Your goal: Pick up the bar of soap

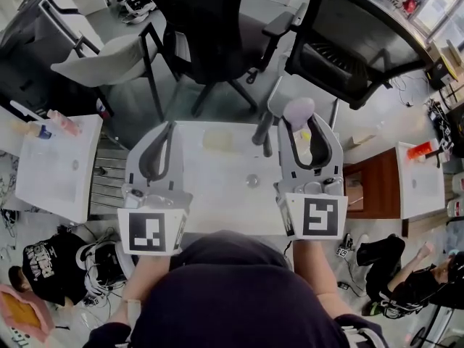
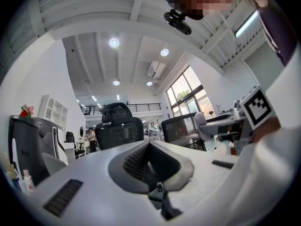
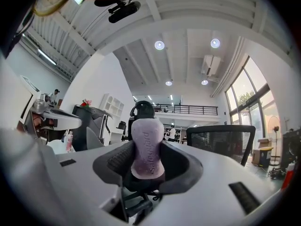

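We look down at a white worktop (image 1: 217,198) in the middle of the head view, and we hold one tool in each hand over it. The right tool (image 1: 310,130) is at the right of the middle, and its two jaws are squeezing the bar of soap (image 1: 298,110). The soap is light purple and sticks out past the tips of the jaws, up off the worktop, near the top right edge of it. In the right gripper view the bar of soap (image 3: 146,145) stands up tall in the middle of the frame, with the dark pads of the right tool (image 3: 147,163) pressed on both its sides. It has some letters pressed into it, but they are too small for us to read. The left tool (image 1: 168,130) is at the left of the middle, over the left side of the worktop. In the left gripper view the jaws of the left tool (image 2: 148,147) are closed tight together and hold nothing. A pale yellow block (image 1: 217,140) lies on the worktop between the two tools, near the top edge. A small round thing (image 1: 251,180) sits lower down, closer to the right tool. Two black chairs (image 1: 210,27) (image 1: 355,42) stand on the floor in the upper part of the frame.
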`<state>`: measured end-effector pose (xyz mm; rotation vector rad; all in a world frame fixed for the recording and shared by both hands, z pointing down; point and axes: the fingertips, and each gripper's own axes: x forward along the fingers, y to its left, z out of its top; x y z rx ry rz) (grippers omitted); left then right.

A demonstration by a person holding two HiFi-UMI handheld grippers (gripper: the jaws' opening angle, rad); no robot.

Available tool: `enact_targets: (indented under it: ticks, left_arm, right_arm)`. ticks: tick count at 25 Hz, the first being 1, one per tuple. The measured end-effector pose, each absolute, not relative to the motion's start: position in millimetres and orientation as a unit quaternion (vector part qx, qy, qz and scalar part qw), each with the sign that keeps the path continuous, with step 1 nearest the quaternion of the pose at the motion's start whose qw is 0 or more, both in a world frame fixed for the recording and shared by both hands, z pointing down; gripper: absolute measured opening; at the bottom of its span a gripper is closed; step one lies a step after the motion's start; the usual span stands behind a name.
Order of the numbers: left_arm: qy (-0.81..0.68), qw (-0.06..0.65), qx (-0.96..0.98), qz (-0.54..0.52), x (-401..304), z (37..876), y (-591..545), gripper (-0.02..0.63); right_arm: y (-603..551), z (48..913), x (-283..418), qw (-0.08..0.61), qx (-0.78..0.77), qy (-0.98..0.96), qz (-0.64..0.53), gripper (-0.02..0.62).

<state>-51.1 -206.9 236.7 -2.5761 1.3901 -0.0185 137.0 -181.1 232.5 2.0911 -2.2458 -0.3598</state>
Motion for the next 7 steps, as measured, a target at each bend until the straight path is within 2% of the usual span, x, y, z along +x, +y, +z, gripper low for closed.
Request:
enact_targets:
  ticks: [7]
  left_arm:
    - [0.477,0.110,-0.872,-0.010,-53.0,237.5,-206.8,-0.002]
  right_arm:
    - [-184.5,235.6,131.1,0.025,0.668,-0.735,-0.114,0.187]
